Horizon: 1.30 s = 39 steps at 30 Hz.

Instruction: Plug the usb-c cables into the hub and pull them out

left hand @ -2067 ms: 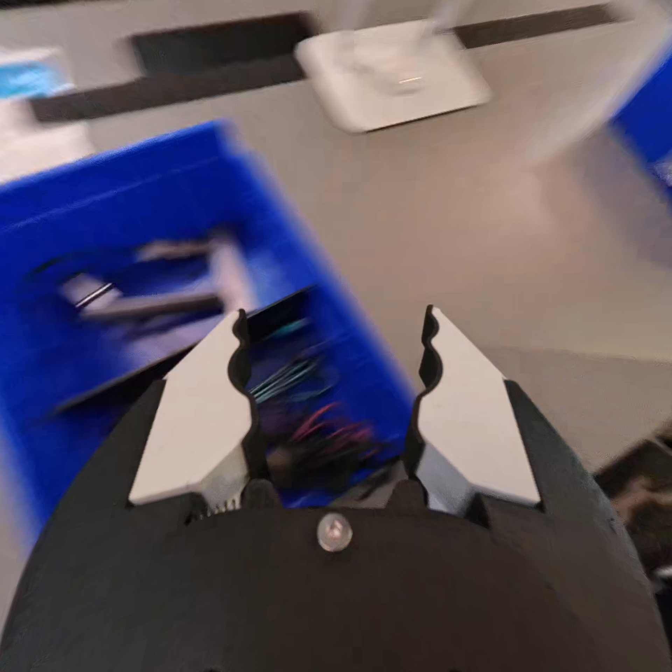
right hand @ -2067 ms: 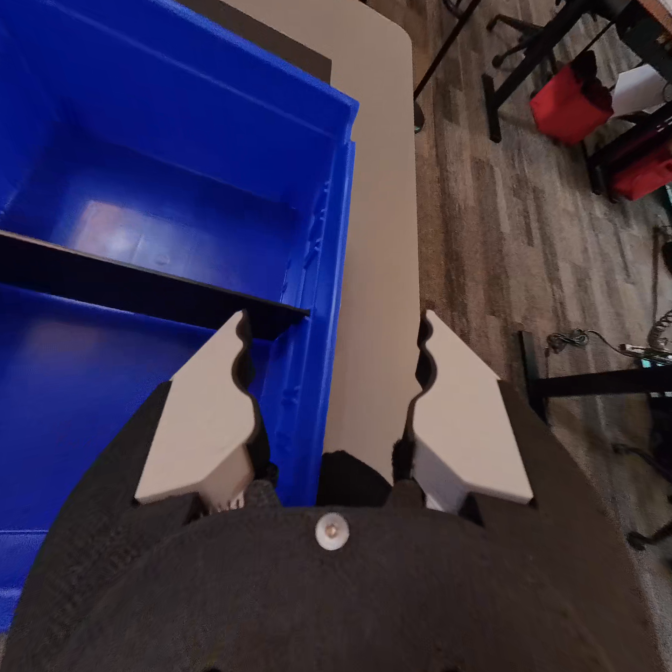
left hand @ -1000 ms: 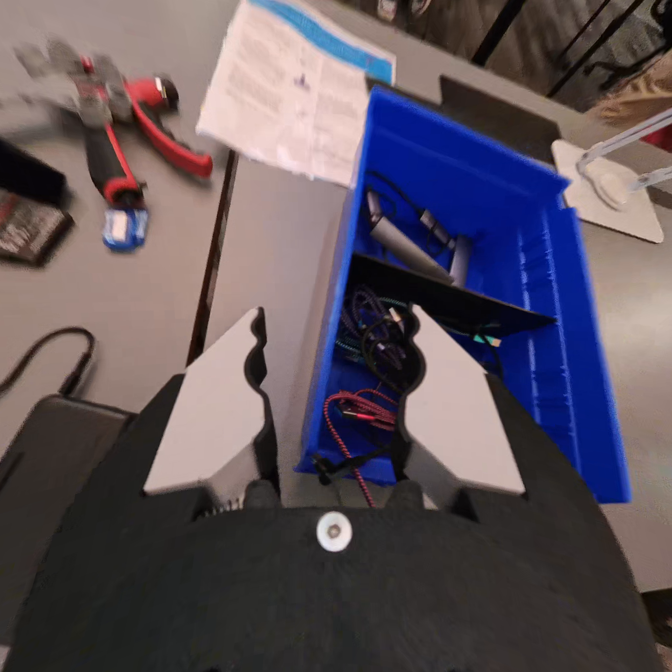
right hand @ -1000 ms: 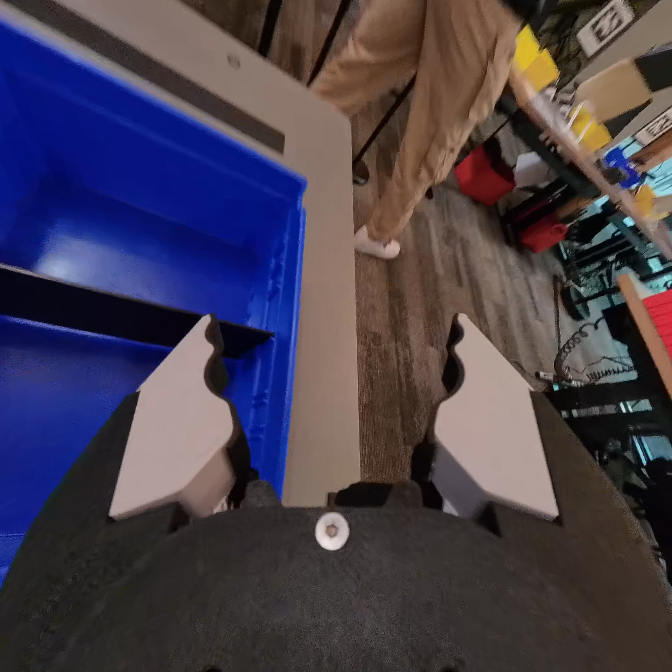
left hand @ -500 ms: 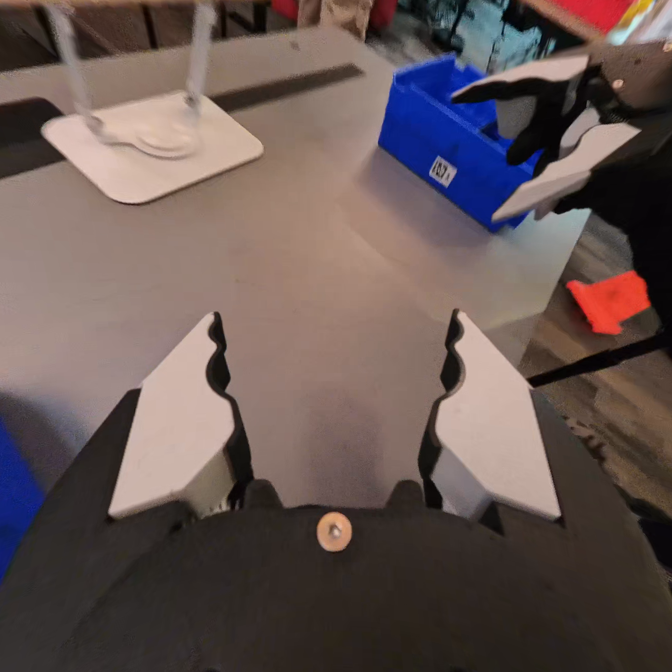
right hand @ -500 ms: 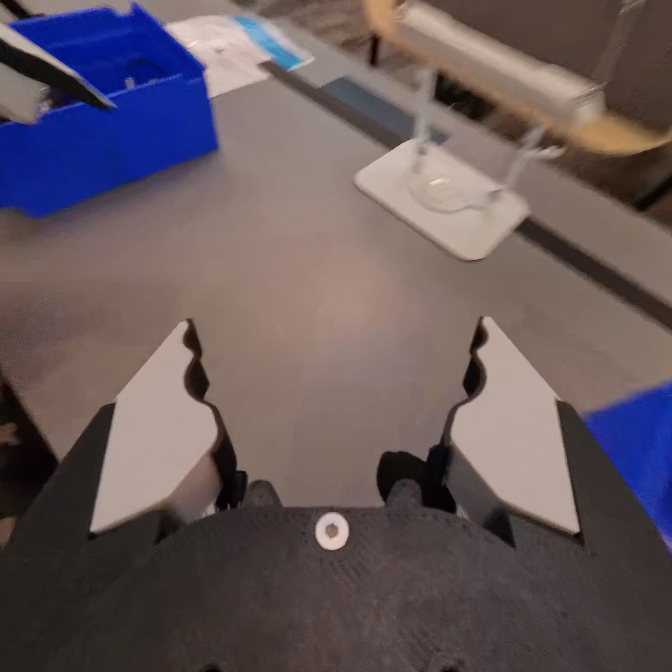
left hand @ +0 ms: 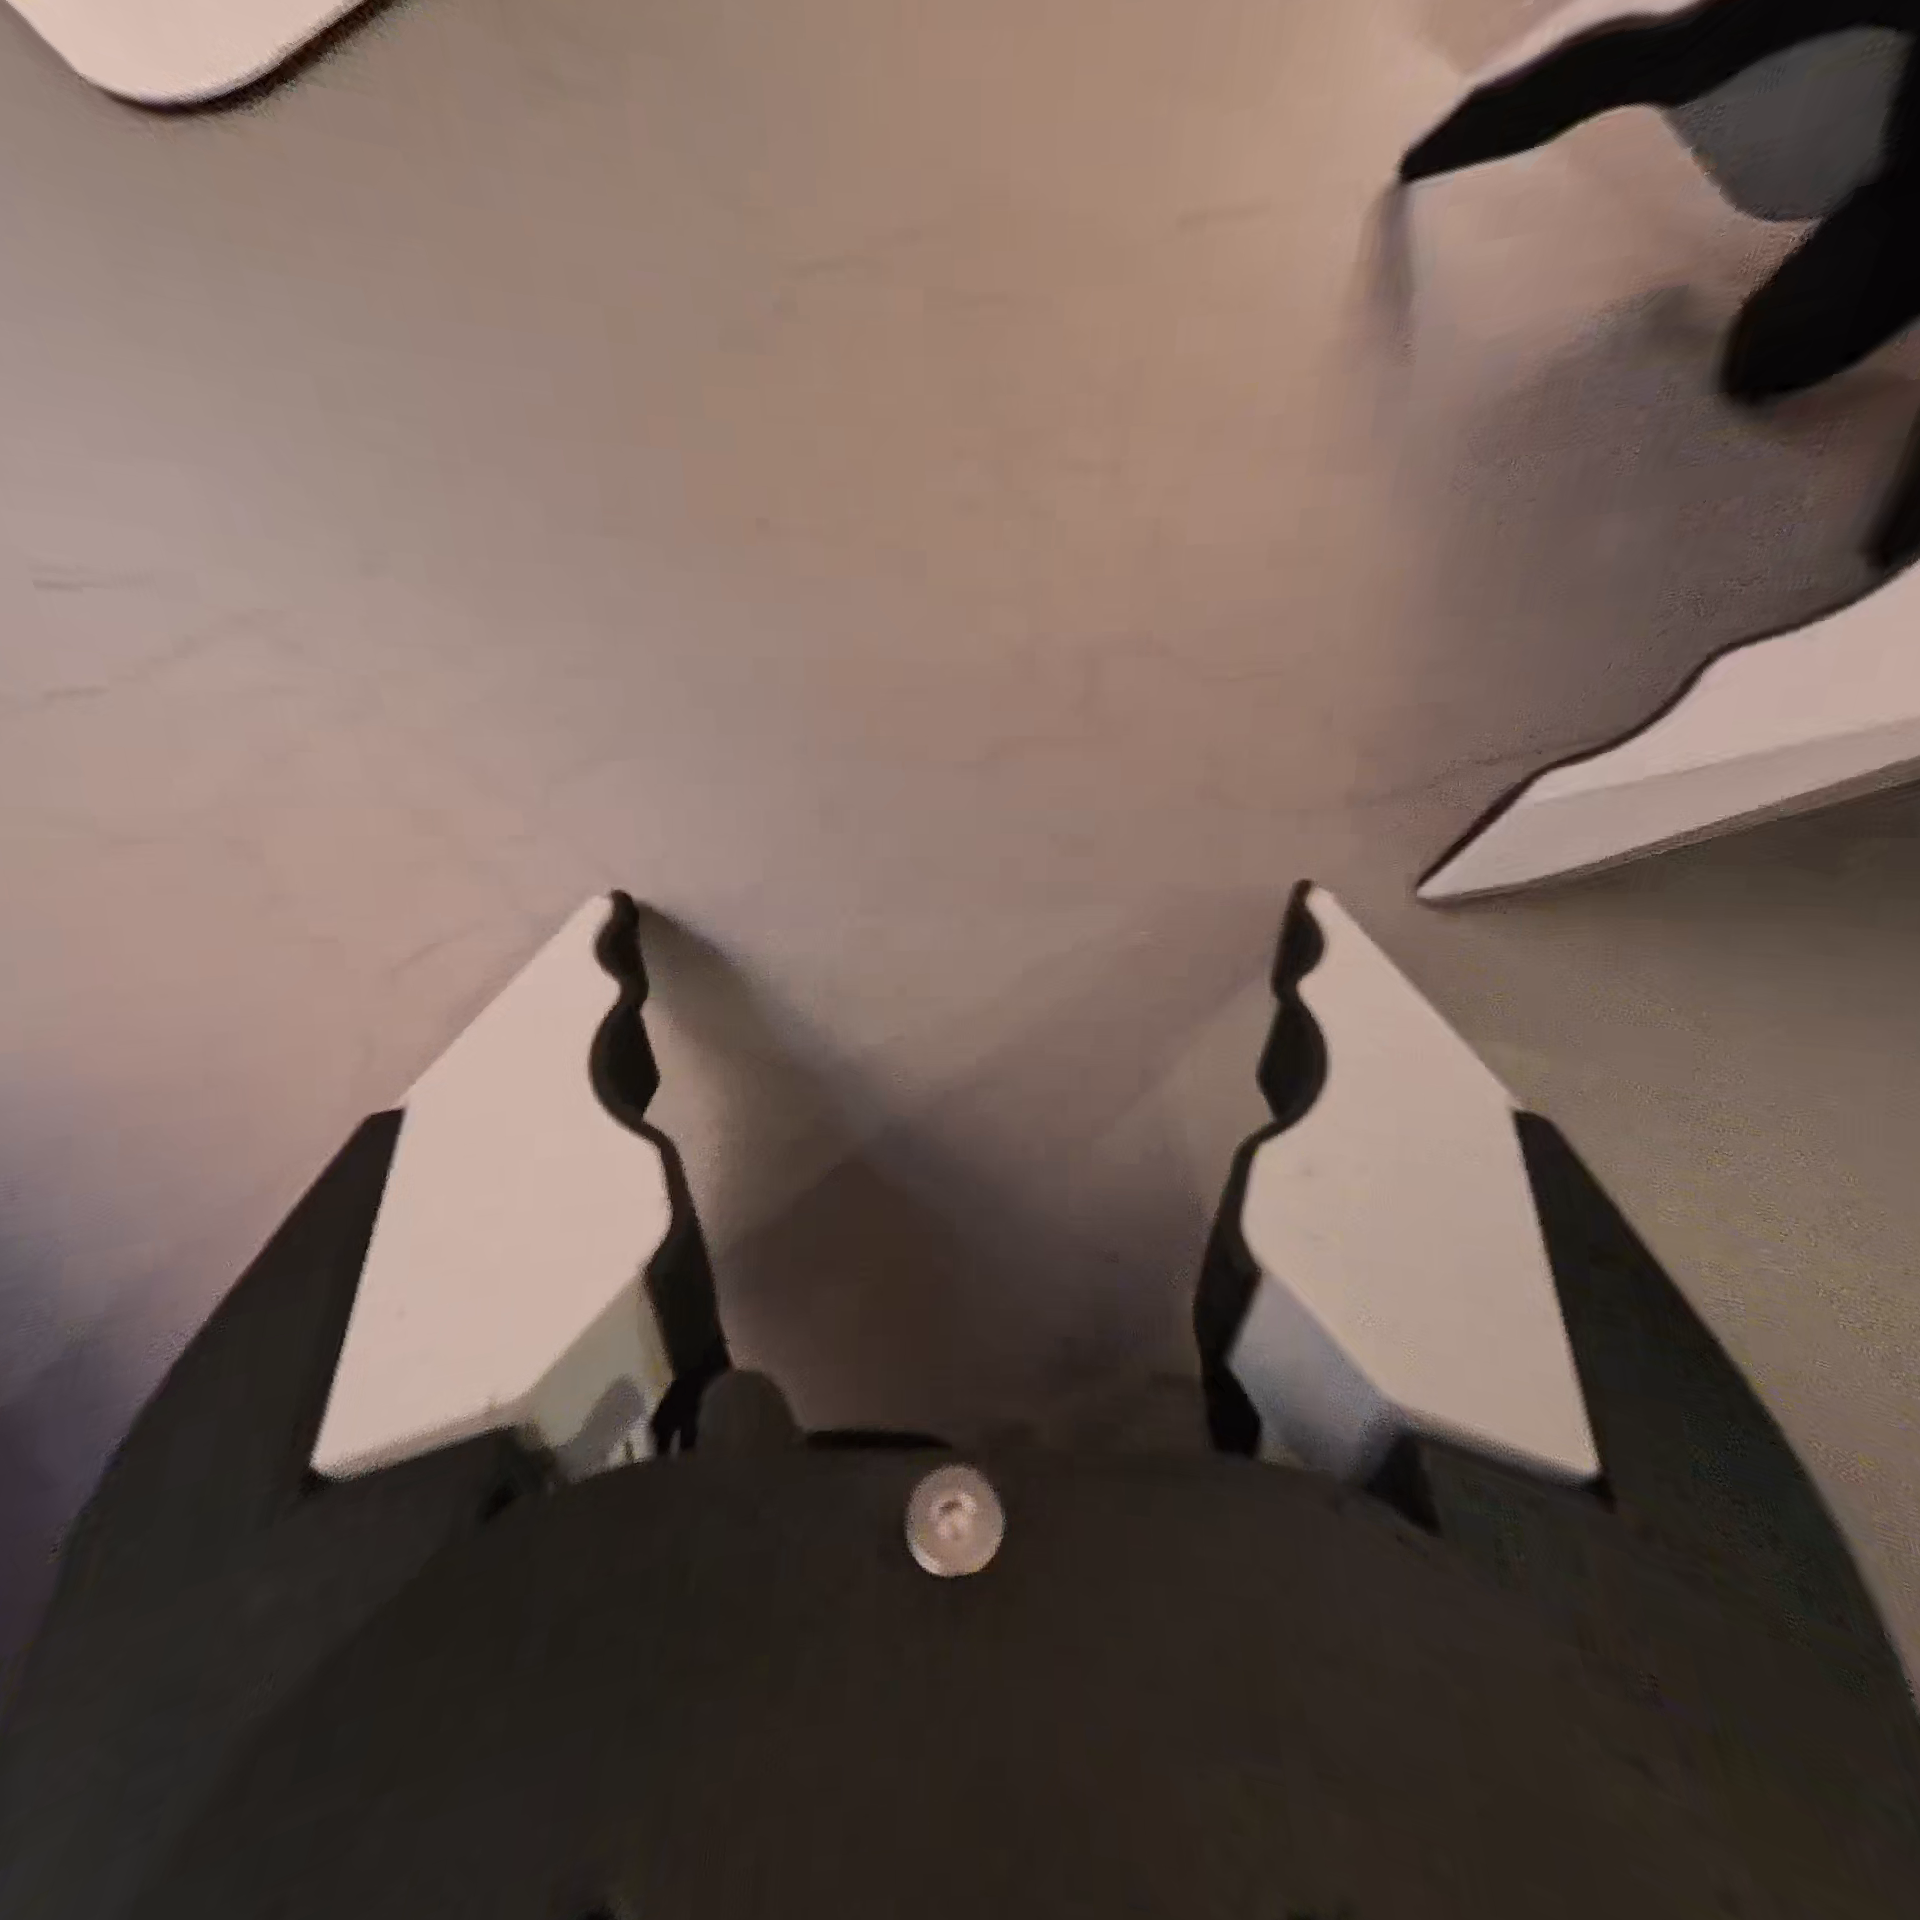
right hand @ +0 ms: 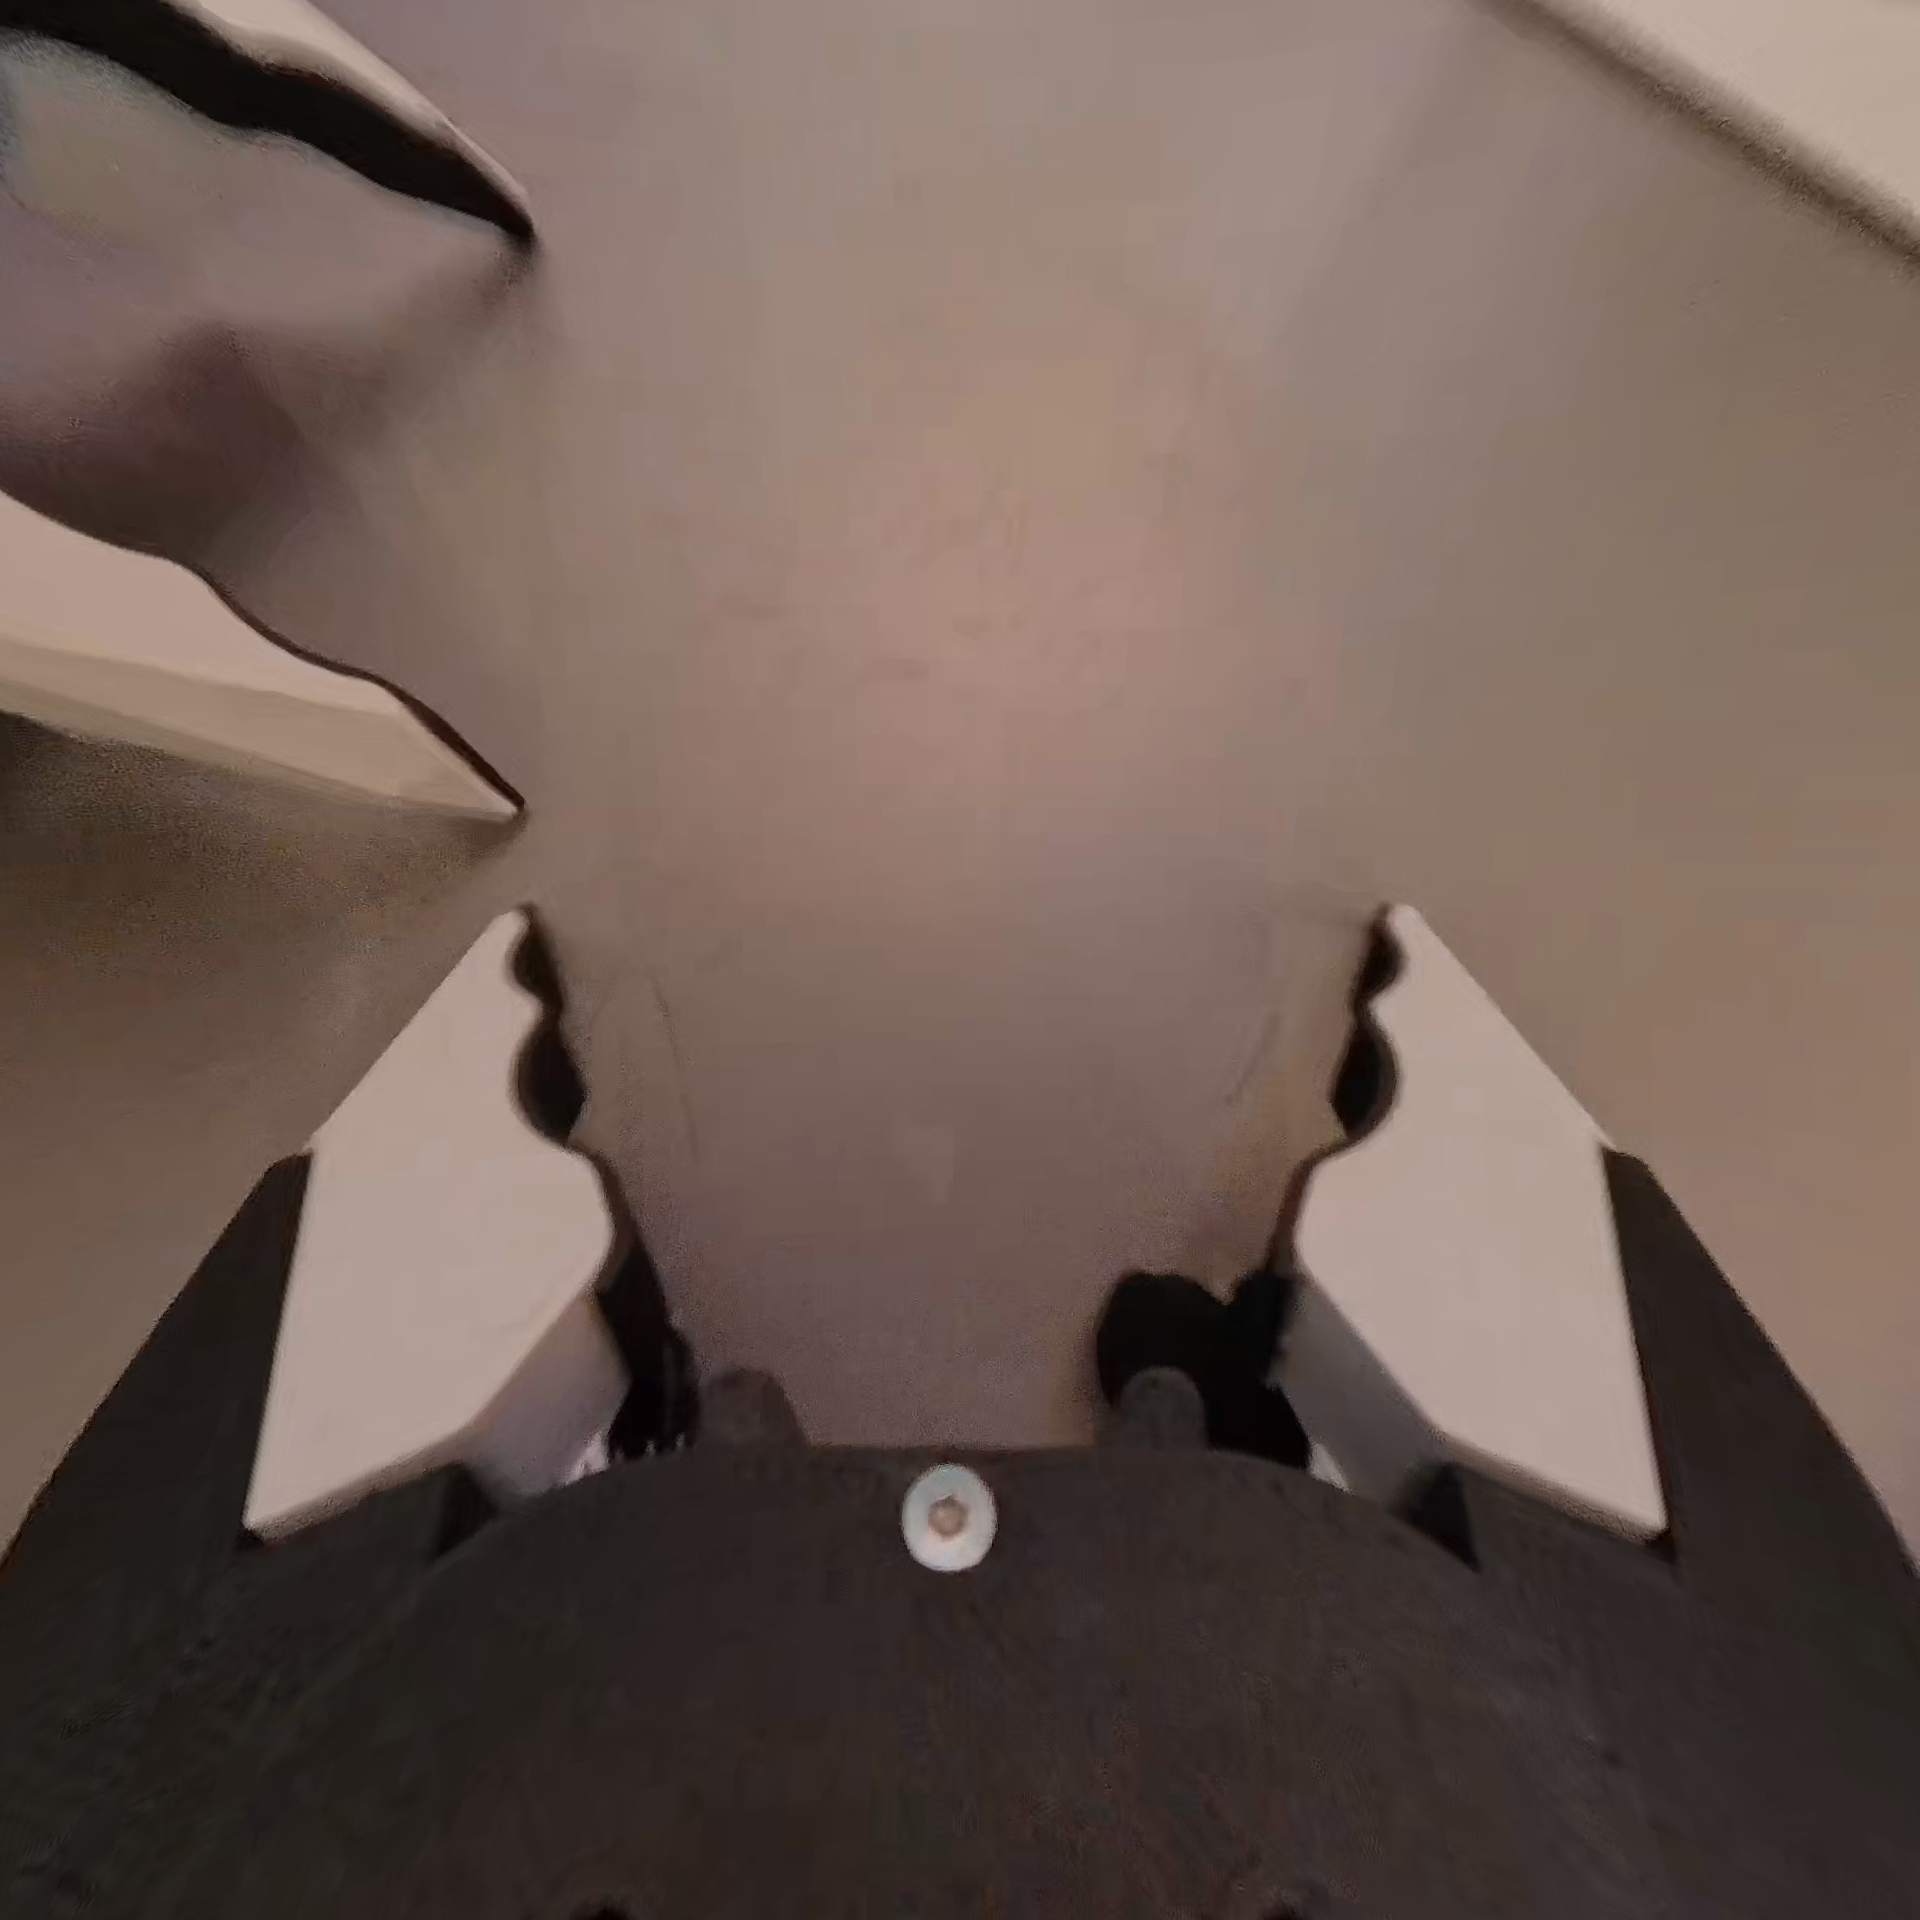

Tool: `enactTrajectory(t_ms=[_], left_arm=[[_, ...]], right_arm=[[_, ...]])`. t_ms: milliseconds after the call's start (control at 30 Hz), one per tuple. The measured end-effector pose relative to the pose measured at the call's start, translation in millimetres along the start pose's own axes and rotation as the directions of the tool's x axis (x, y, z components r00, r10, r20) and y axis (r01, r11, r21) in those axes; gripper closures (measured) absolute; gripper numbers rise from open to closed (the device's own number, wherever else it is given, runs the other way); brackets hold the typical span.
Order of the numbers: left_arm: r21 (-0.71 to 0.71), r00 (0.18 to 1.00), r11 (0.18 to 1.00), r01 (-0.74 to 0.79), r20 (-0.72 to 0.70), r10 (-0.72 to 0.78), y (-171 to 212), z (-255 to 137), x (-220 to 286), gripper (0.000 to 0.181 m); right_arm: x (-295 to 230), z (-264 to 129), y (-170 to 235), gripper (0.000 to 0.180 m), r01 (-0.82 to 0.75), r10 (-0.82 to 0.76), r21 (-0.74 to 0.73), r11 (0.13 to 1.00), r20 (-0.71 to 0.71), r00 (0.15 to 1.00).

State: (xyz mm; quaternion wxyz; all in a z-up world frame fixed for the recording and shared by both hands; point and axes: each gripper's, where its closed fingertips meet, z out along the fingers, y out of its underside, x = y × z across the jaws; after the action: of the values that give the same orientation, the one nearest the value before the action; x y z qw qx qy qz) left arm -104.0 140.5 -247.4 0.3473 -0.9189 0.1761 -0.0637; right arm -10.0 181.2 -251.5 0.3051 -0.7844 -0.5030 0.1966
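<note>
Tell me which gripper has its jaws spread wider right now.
The right gripper: the grey tabletop shows a broader gap between its jaws than for the left gripper. Both are empty.

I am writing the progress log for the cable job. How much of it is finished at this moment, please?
Nothing looks done yet. The left black-and-white two-finger tool and the right tool are both open and empty, close over the bare grey tabletop. Only a white flat plate's corner shows; no cable or hub is in view. Fetching, plugging and unplugging are all left.
</note>
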Motion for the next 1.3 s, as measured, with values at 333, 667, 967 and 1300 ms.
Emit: enactTrajectory(t_ms=[333, 667, 967, 1300], left_arm=[[0.032, 1.0, 0.999, -0.006, -0.003, 0.006, -0.8, -0.8, -0.9, 0.067], [0.043, 0.999, 0.999, -0.022, -0.024, 0.023, 1.9, -2.7, -1.4, 0.064], [0.039, 1.0, 0.999, -0.01, -0.014, 0.01, 1.9, -1.2, -3.2, 0.06], [0.039, 1.0, 0.999, -0.01, -0.014, 0.01, 1.8, -0.4, -3.9, 0.06]], right_arm=[[-0.8, 0.4, -1.0, 0.039, 0.014, -0.013, -0.021, 1.0, 0.013, 1.0], [-0.1, -2.3, 4.3, 0.03, 0.043, -0.042, -0.038, 0.998, 0.039, 0.998], [-5.6, -6.3, 8.7, 0.025, 0.054, -0.053, -0.014, 0.998, 0.051, 0.997], [-5.7, -7.1, 9.0, 0.025, 0.056, -0.055, -0.015, 0.998, 0.052, 0.997]])
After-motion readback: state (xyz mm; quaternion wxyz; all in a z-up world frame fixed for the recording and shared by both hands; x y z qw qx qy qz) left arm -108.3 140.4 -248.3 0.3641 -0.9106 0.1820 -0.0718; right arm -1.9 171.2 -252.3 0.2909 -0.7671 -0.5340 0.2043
